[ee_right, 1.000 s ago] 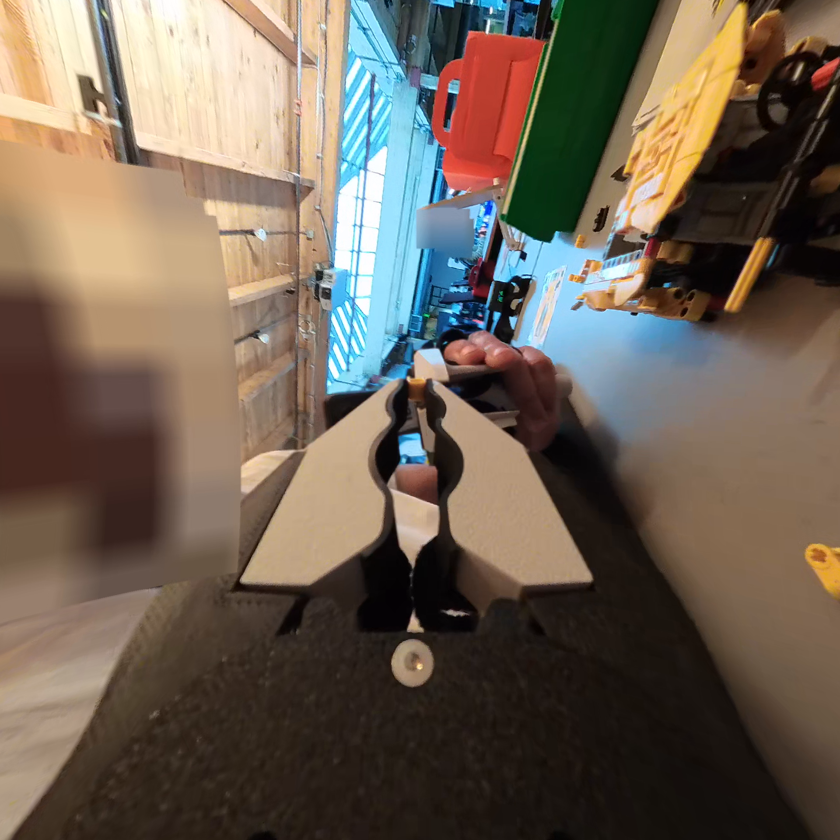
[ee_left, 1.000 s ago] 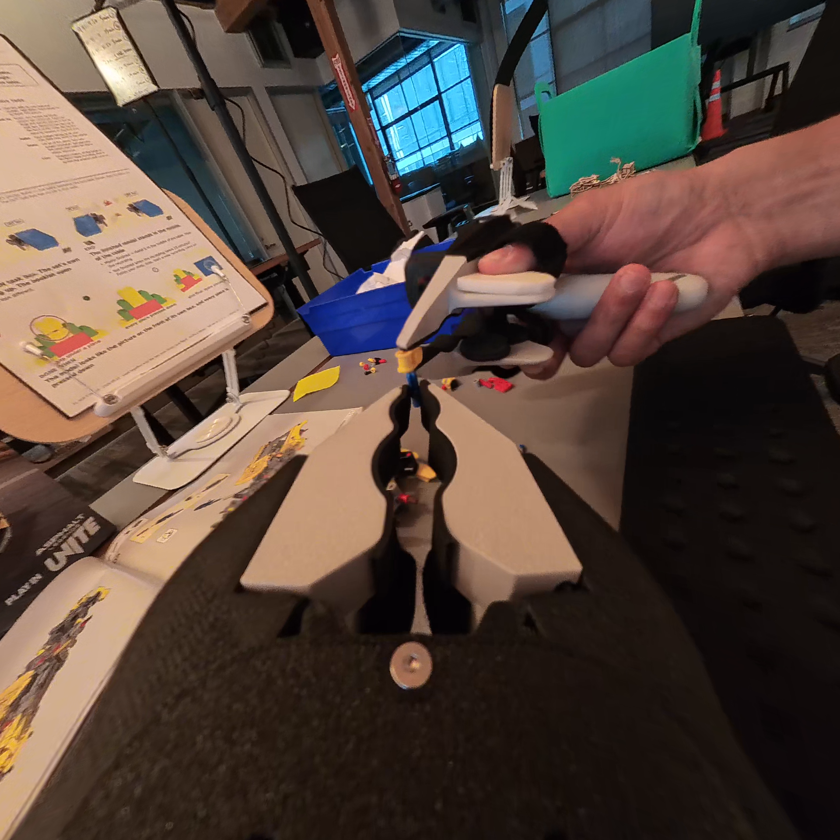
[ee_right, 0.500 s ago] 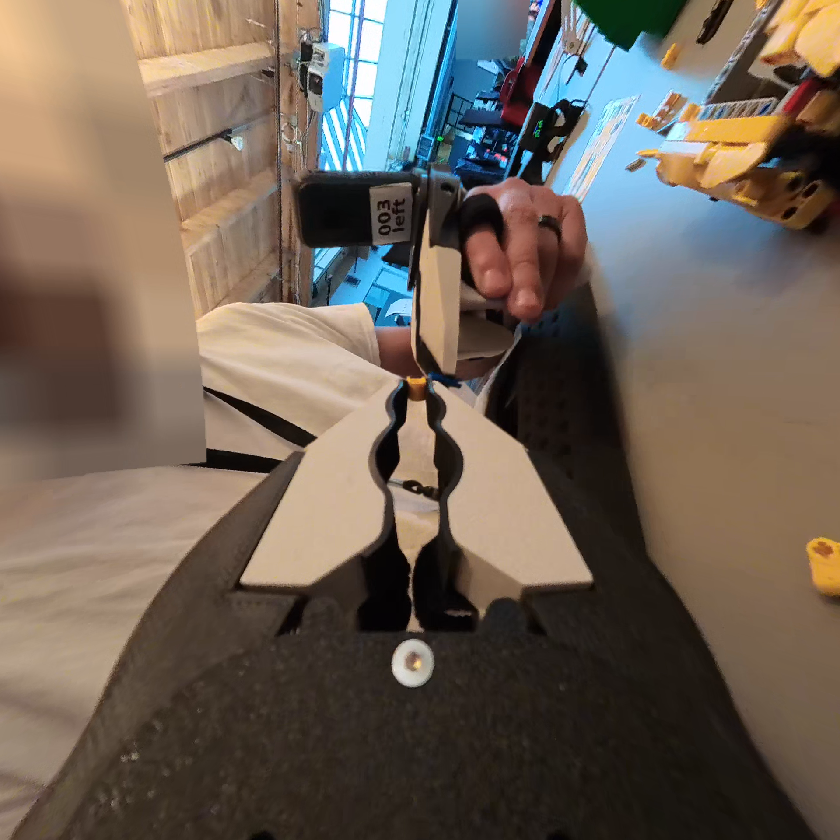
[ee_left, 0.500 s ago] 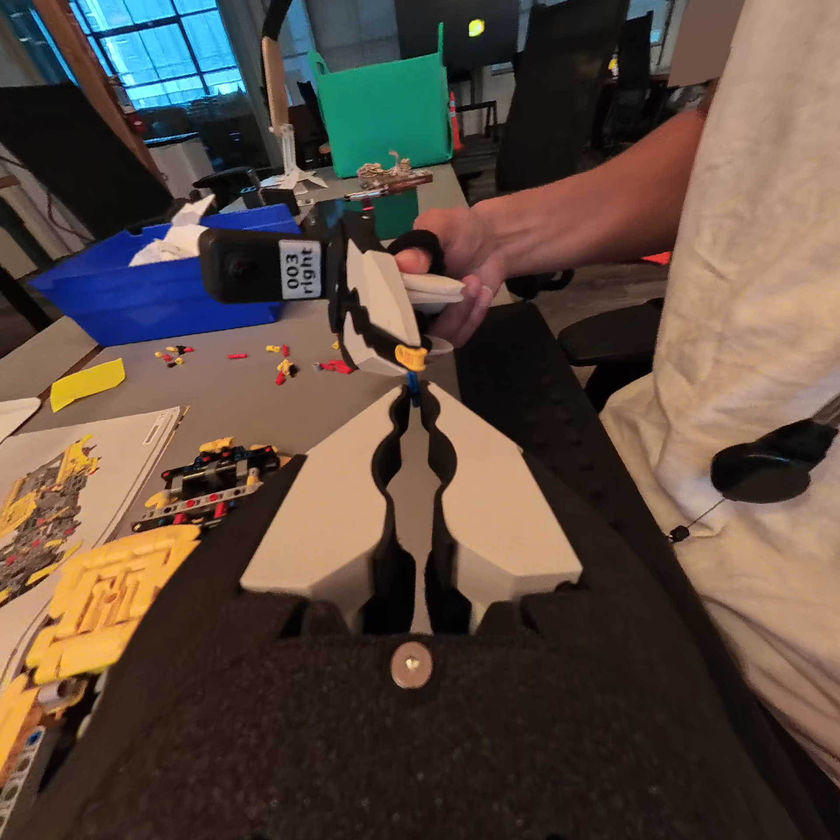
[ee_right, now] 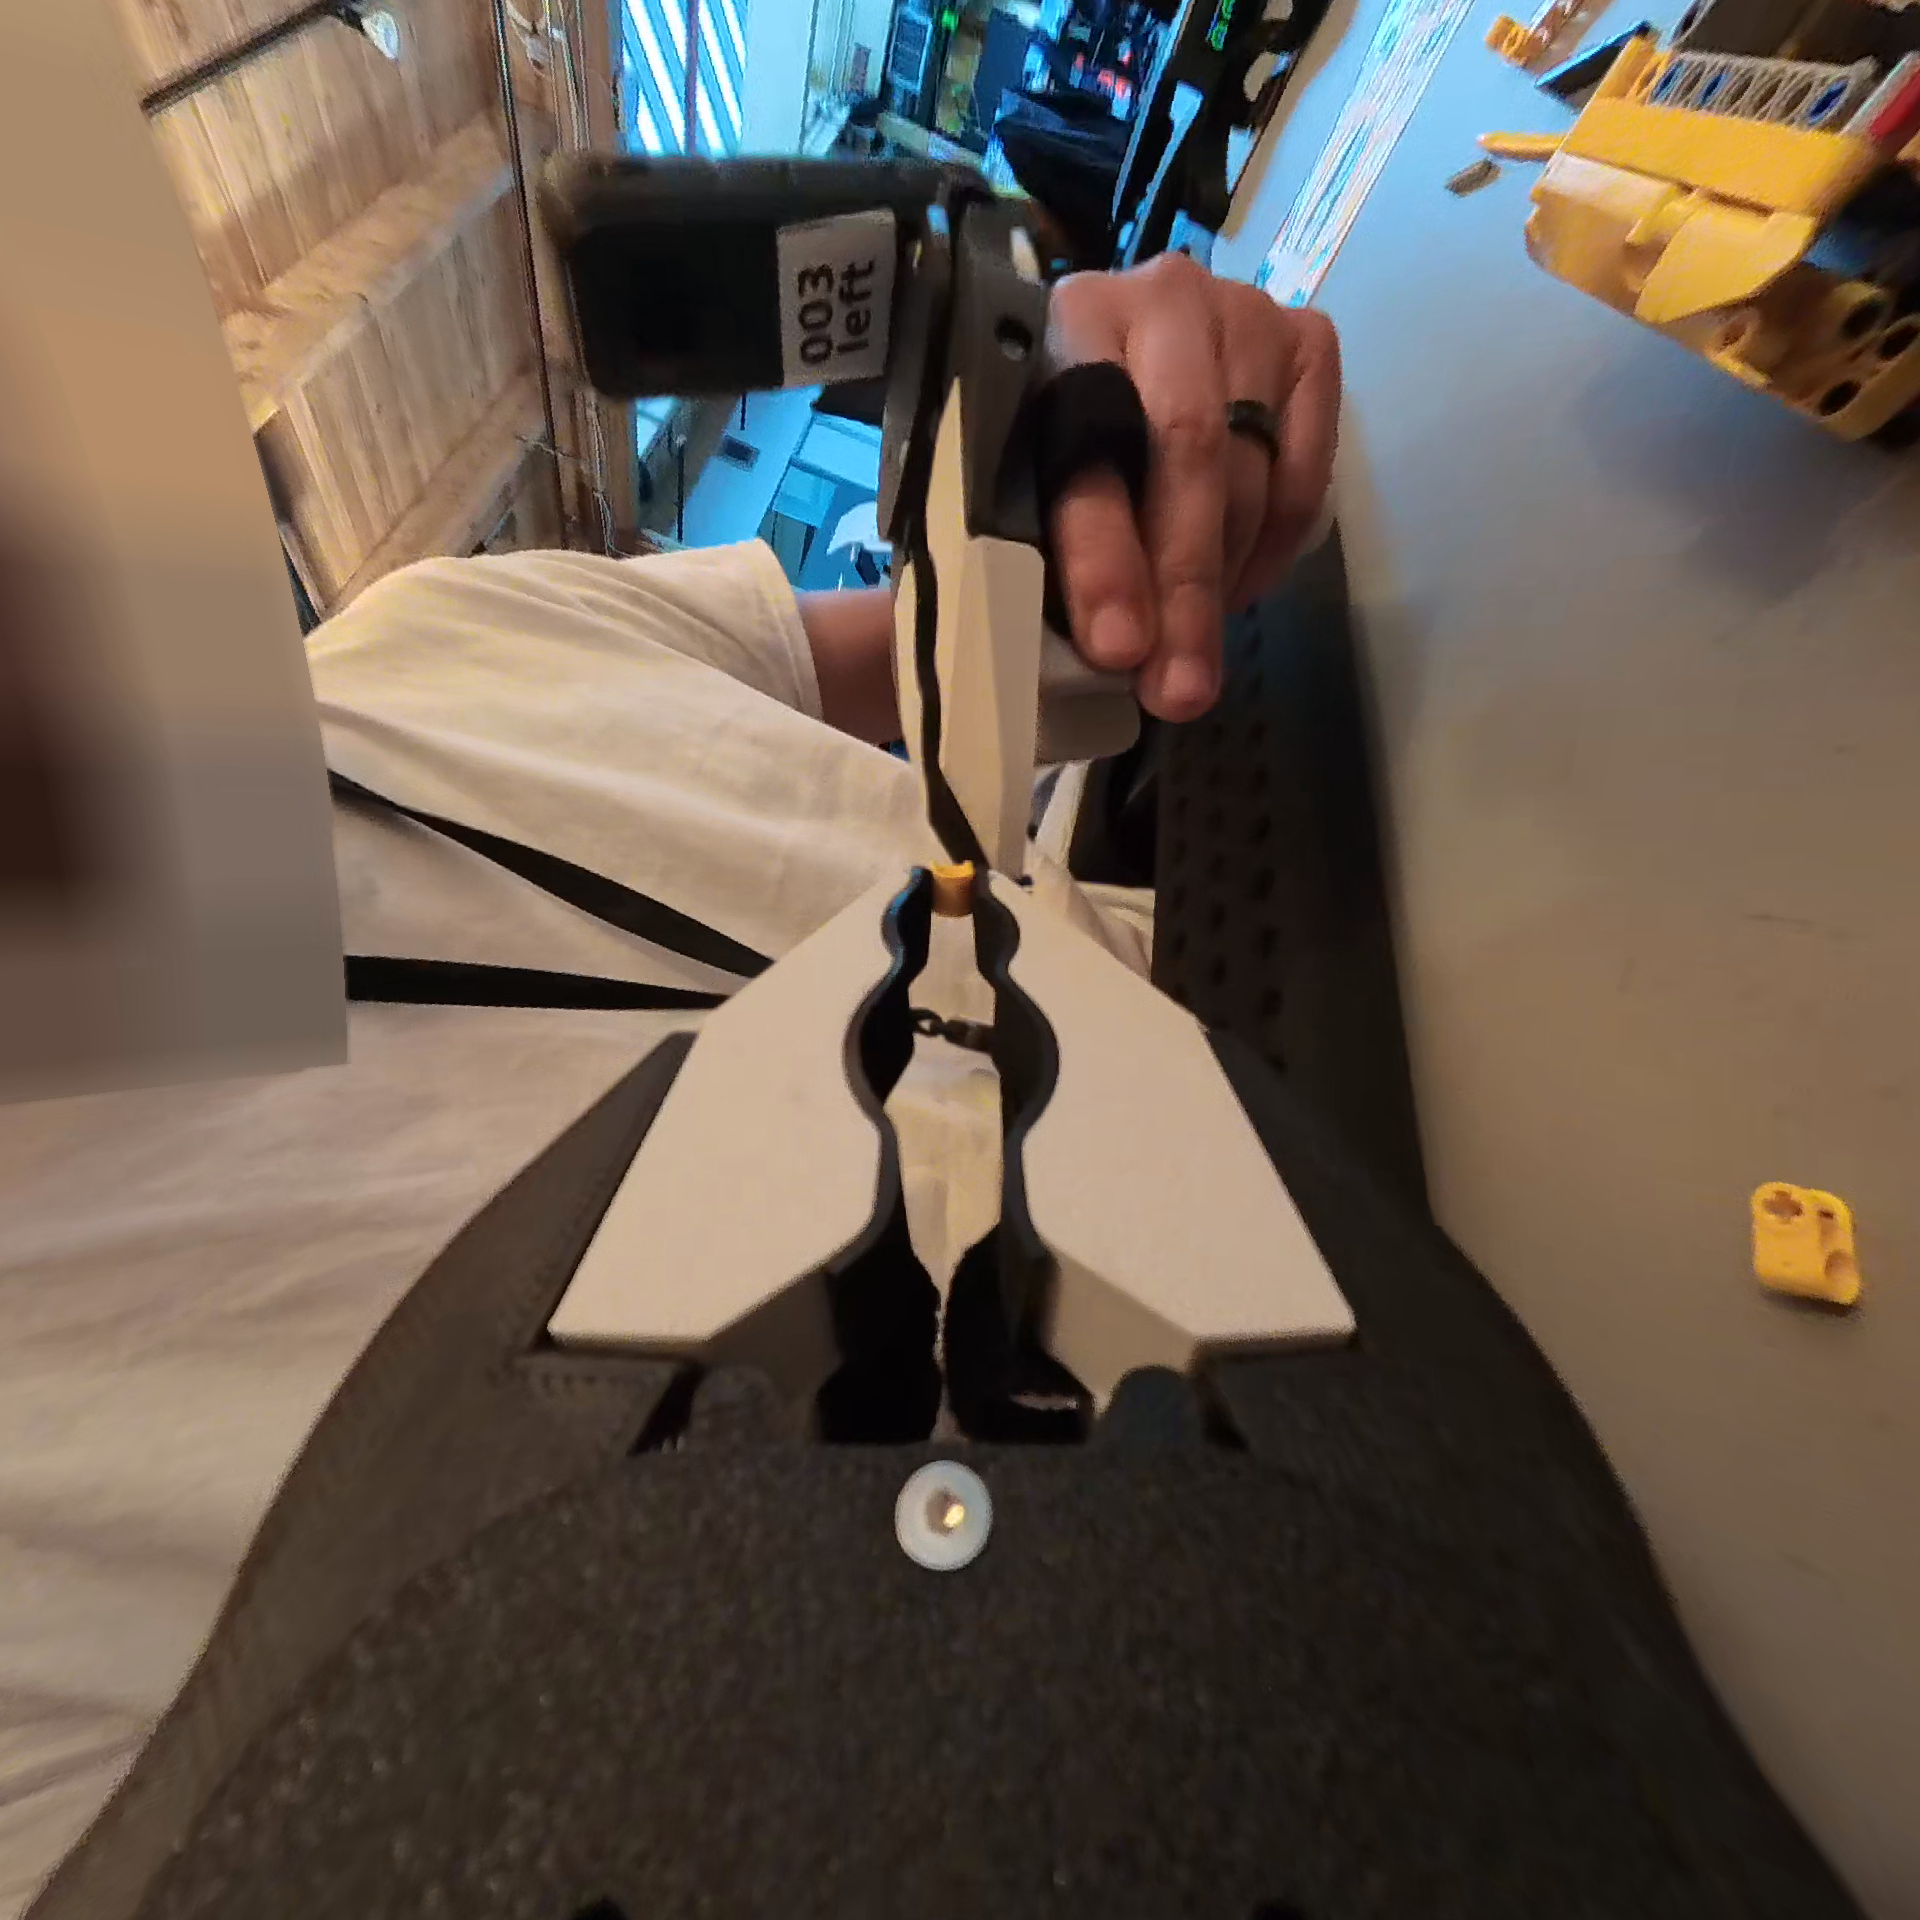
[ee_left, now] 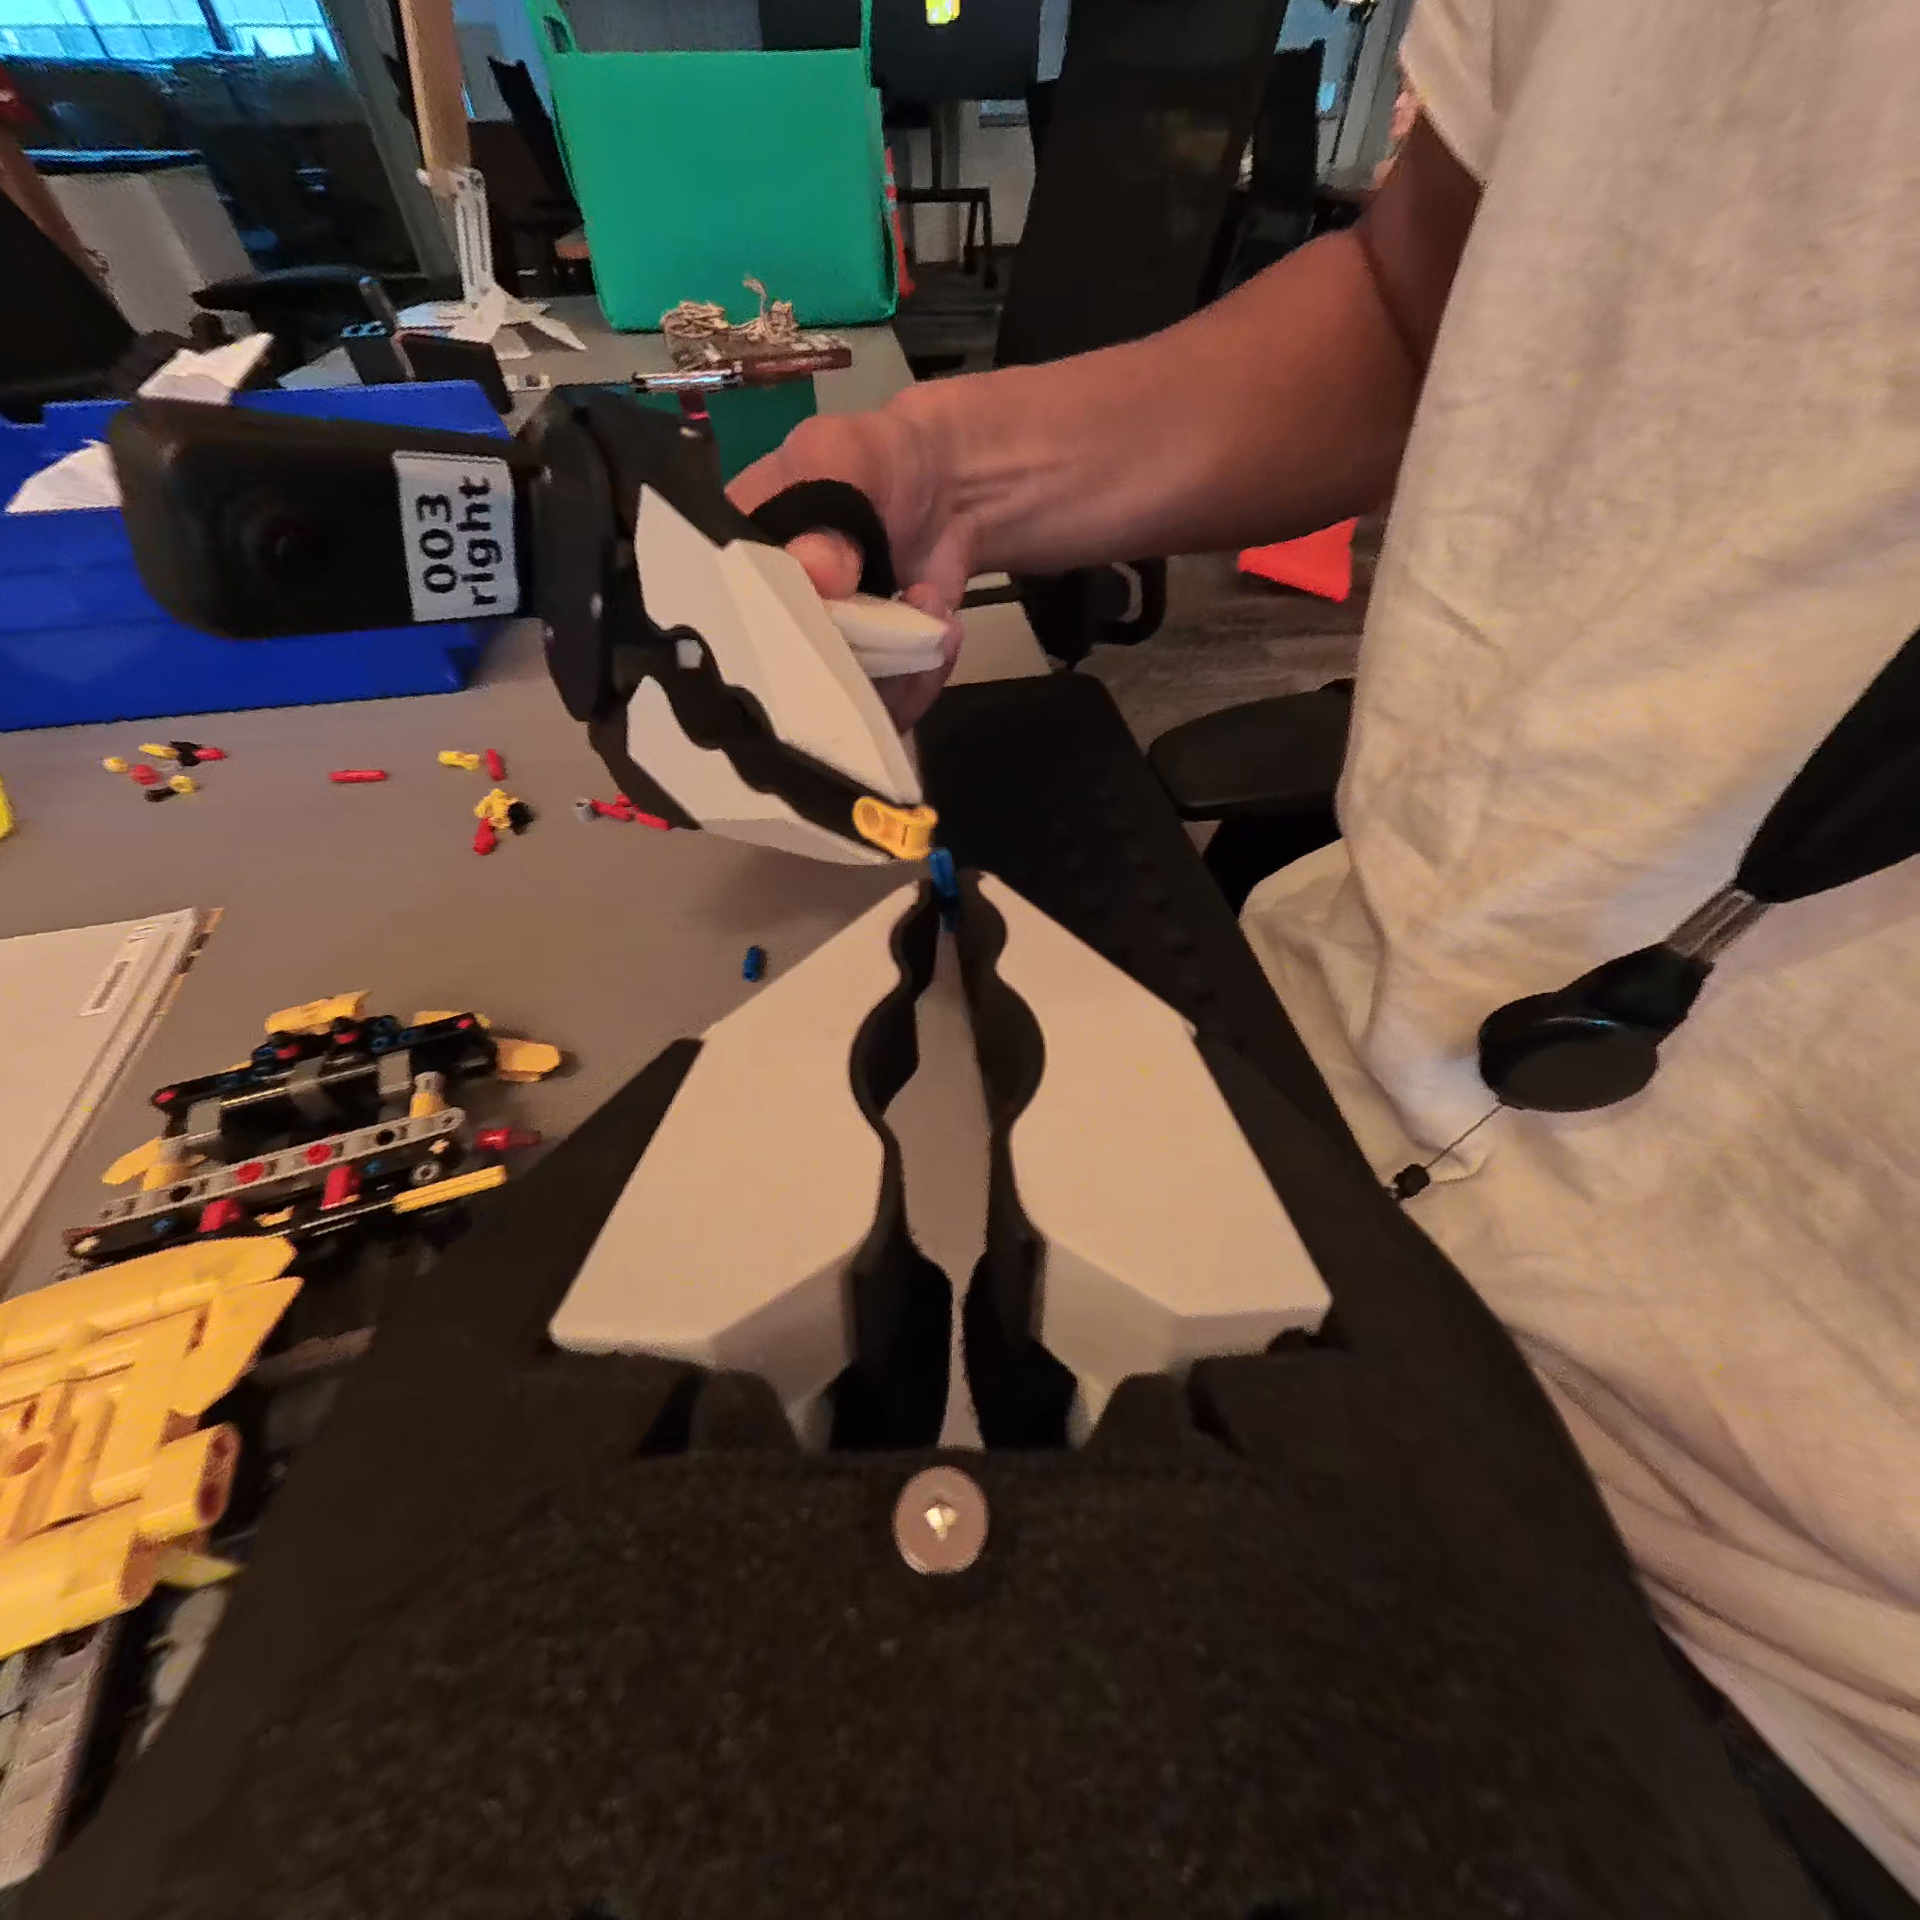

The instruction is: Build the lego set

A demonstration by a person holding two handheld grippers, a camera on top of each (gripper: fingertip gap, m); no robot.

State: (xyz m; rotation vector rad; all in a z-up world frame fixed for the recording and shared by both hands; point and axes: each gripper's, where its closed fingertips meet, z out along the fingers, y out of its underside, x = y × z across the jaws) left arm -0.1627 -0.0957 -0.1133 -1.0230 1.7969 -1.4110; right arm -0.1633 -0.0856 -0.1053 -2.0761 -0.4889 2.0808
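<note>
The left gripper [ee_left: 943, 891] is held above the table edge, close to the person's torso, its fingers pointing forward and away from the camera. Its jaws are nearly closed and pinch a small blue pin [ee_left: 943, 871] at the very tips. The pin stands along the line of the fingers, its free end pointing forward out of the tips toward the right gripper [ee_left: 902, 826].

The right gripper comes in from the left of the left wrist view, gripped by the right hand [ee_left: 883, 551] with the forearm reaching across from the torso. Its fingers slant downward and to the right, jaws closed on a yellow connector [ee_left: 891, 824]. The connector is a short, rounded piece with a round hole showing in its side; its long axis runs along the fingers, and it sits just above the pin, perhaps touching it, though the gap is too small to judge.

In the right wrist view the connector [ee_right: 951, 891] shows as a small orange-yellow stub between the fingertips, with the left gripper [ee_right: 961, 831] pointing straight down at it, held by the left hand [ee_right: 1174, 457].

On the grey table [ee_left: 436, 914] lie a half-built black and yellow model [ee_left: 312, 1122], scattered small pieces [ee_left: 494, 816], and a lone yellow piece [ee_right: 1803, 1252].
</note>
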